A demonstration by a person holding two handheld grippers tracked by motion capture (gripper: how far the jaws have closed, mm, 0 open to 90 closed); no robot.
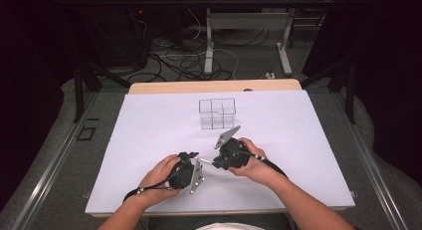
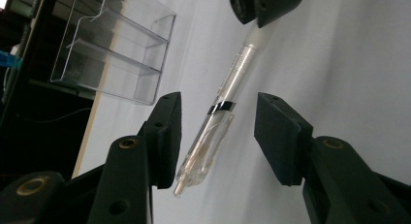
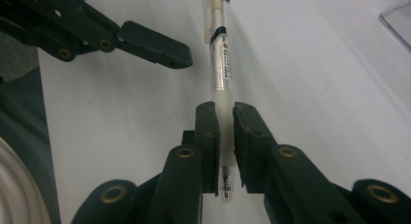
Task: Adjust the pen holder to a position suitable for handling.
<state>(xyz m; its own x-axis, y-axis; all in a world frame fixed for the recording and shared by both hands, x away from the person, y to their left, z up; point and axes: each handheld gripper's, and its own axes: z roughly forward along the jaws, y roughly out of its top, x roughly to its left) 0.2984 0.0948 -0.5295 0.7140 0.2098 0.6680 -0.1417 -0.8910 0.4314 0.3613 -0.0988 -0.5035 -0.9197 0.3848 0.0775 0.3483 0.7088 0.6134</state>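
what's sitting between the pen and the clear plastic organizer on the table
Nothing: in the high view only bare white table separates the pen from the clear organizer.

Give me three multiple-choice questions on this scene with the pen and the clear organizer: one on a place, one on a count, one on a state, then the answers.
1. Where is the organizer? A beyond the grippers B under the pen C in a hand
2. How many grippers clamp the pen? A none B one C two
3. The left gripper is: A shut on the pen B open around the pen C away from it

A: it stands farther up the table.
B: just the right gripper pinches it.
B: gaps show beside both pads.
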